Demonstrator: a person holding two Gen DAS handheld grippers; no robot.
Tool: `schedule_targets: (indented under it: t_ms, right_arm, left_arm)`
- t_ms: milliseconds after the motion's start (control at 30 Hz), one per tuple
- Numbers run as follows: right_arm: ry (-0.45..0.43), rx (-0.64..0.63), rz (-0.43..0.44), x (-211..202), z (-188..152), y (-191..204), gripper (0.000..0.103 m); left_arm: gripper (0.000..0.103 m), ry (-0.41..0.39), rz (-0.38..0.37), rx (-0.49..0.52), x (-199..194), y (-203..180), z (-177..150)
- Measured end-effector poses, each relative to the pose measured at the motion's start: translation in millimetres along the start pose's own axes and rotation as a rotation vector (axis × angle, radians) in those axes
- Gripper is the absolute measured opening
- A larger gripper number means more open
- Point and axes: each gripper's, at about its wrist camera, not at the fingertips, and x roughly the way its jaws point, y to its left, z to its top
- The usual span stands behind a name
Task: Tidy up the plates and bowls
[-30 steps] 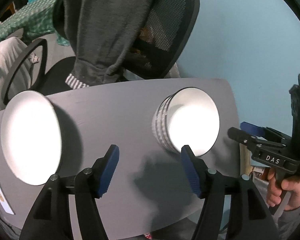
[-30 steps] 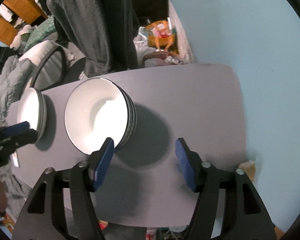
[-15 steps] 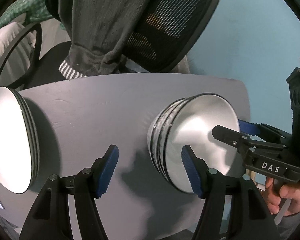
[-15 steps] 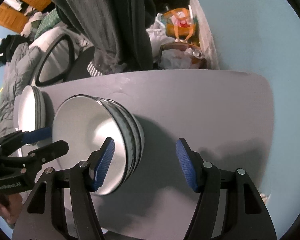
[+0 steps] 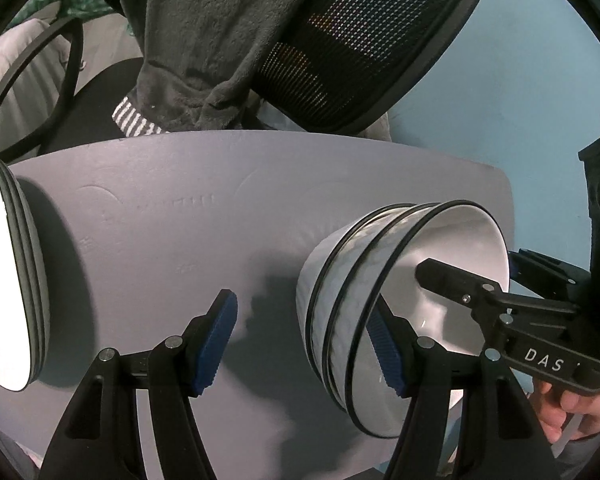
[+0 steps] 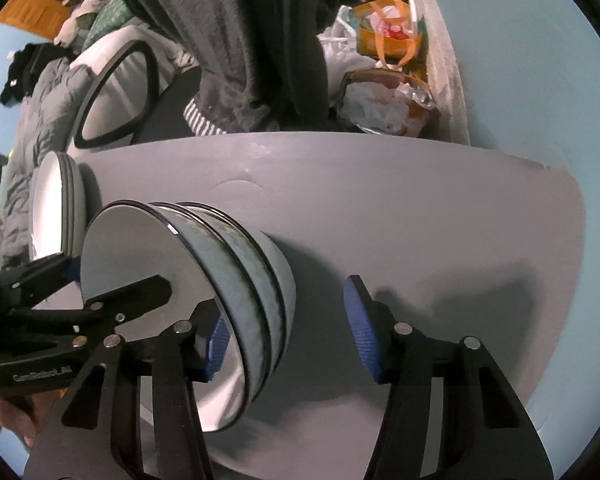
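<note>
A stack of three white bowls (image 5: 352,292) with black rims stands on the grey table (image 5: 172,240). My left gripper (image 5: 302,344) is open and straddles the stack's left wall, one pad inside the top bowl and one outside, clear of the wall. My right gripper (image 6: 290,338) straddles the right wall of the bowl stack (image 6: 240,280); its jaws are closing and neither pad presses on the wall. Each gripper shows in the other's view: the right gripper (image 5: 472,264) and the left gripper (image 6: 112,276). A stack of white plates (image 5: 12,288) sits at the table's left end, also seen as the plate stack (image 6: 56,208).
An office chair (image 5: 360,40) draped with a dark garment (image 5: 204,40) stands just behind the table's far edge. Bags and clutter (image 6: 384,72) lie on the floor past the table. A blue wall (image 6: 540,100) runs along the right. A hand (image 5: 568,404) holds the right gripper's handle.
Both grippers have come down onto the bowl stack, each now with one finger inside the top bowl. The right gripper's jaws have narrowed. The plates have slid towards the left edge of the left view.
</note>
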Motion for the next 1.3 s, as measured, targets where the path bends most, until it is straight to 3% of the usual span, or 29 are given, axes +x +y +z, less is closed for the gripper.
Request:
schedule_targets:
  t_ms: [200, 433, 533, 800, 1300]
  right_arm:
    - [0.018, -0.031, 0.021, 2.7, 5.3, 4.2, 0.038]
    - [0.039, -0.032, 0.042, 6.9, 7.1, 6.0, 0.028]
    - [0.034, -0.033, 0.030, 7.2, 5.0, 8.1, 0.027]
    - [0.045, -0.012, 0.016, 9.1, -0.3, 14.9, 0.026]
    - [0.091, -0.087, 0.043, 36.9, -36.7, 84.5, 0.023]
  left_arm:
    - [0.055, 0.008, -0.043, -0.028, 1.7, 5.4, -0.1]
    - [0.031, 0.034, -0.110, -0.055, 1.1, 5.4, -2.5]
    - [0.029, 0.038, -0.115, -0.083, 0.4, 7.6, -2.8]
    - [0.026, 0.024, -0.055, -0.046, -5.9, 6.1, -11.4]
    - [0.025, -0.002, 0.040, -0.082, -32.9, 72.0, -71.2]
